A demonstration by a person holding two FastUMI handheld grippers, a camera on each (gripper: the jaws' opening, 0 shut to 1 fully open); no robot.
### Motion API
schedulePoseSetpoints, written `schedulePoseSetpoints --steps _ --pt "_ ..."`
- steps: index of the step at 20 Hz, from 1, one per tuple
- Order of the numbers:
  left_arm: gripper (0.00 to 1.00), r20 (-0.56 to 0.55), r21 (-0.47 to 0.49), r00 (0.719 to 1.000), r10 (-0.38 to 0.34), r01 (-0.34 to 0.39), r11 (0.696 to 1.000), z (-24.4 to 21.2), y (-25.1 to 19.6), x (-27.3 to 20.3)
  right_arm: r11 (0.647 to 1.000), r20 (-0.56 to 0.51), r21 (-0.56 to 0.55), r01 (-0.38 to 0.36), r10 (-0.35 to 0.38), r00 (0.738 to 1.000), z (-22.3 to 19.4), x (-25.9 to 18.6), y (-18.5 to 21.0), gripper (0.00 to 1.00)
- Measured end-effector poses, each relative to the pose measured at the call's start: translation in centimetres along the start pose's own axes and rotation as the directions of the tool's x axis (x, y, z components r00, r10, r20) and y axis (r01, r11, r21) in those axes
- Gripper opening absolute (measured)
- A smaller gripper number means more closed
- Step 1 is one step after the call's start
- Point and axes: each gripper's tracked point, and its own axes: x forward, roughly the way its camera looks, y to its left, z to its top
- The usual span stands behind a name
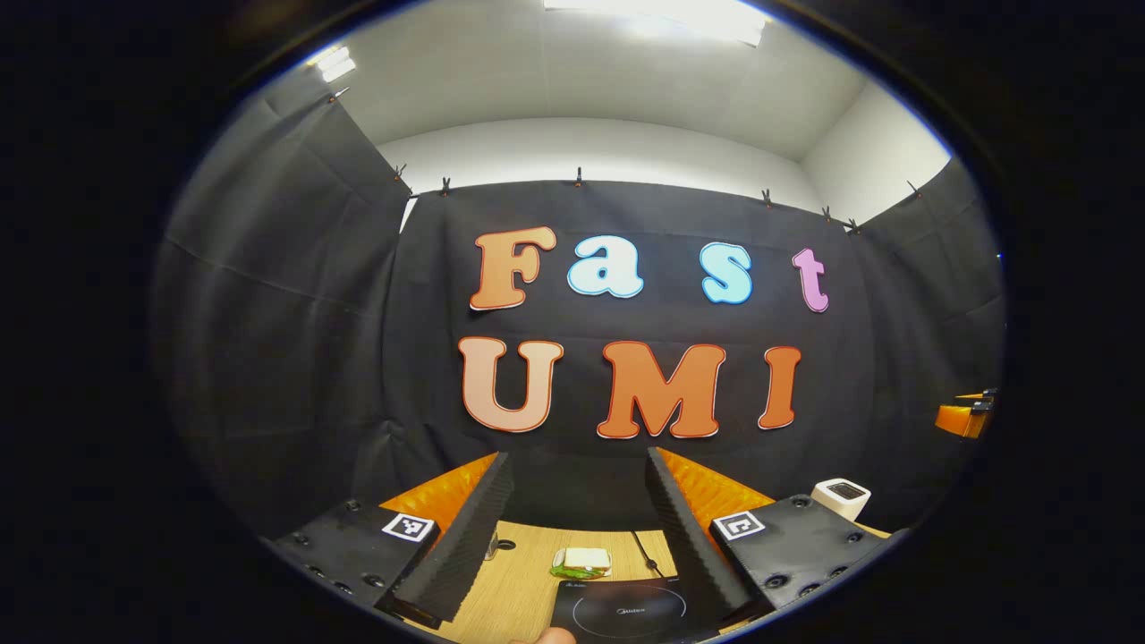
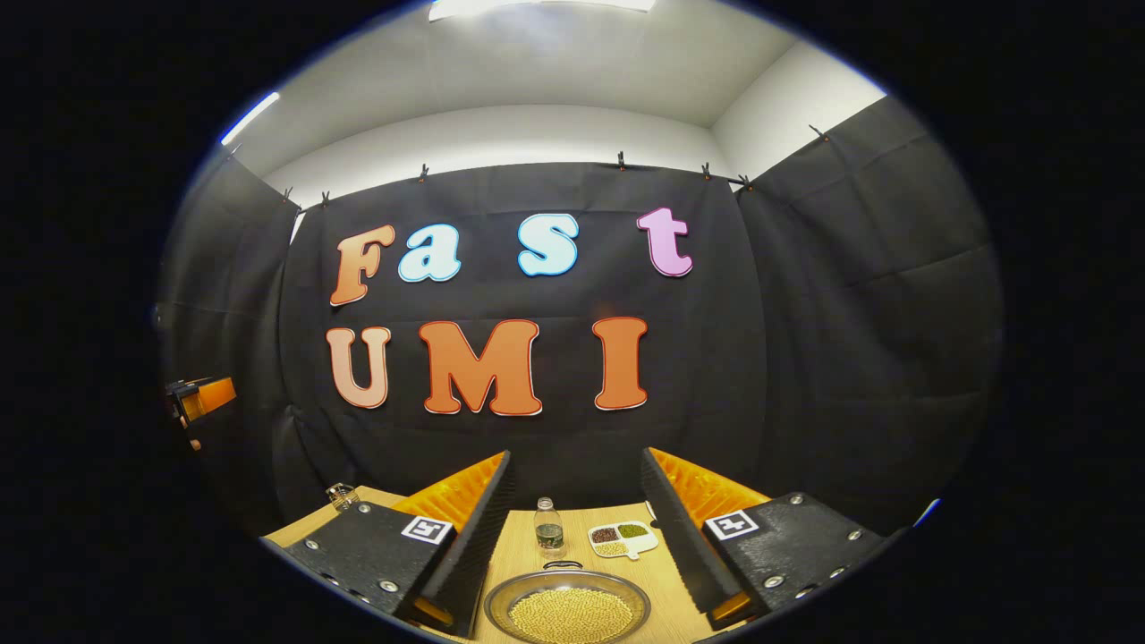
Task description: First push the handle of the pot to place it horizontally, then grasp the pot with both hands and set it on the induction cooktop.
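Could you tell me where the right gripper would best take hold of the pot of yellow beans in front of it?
Probably at the pot rim, coming down from above with one finger inside and one outside. The pot is round, wide and shallow, likely too wide to span. The right gripper is open above it. The small dark handle at the far rim offers an alternative.

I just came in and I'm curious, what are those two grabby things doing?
Nothing is being held yet. The left tongs hover open above the flat black induction cooktop on the light wooden table. The right tongs hover open over the round metal pot full of yellow beans.
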Motion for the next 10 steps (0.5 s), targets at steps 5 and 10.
schedulePoseSetpoints --steps 5,10 --pt "0.99 -0.004 0.001 1.0 -0.001 0.001 1.0 -0.1 -0.1 0.0 0.999 -0.009 -0.042 -0.027 0.026 1.0 -0.8 -0.3 0.8 0.67" --pt "0.99 -0.014 -0.003 1.0 -0.004 0.004 1.0 -0.1 -0.1 -0.2 0.998 -0.038 -0.058 -0.029 0.027 0.999 -3.0 -0.4 1.0 0.16"
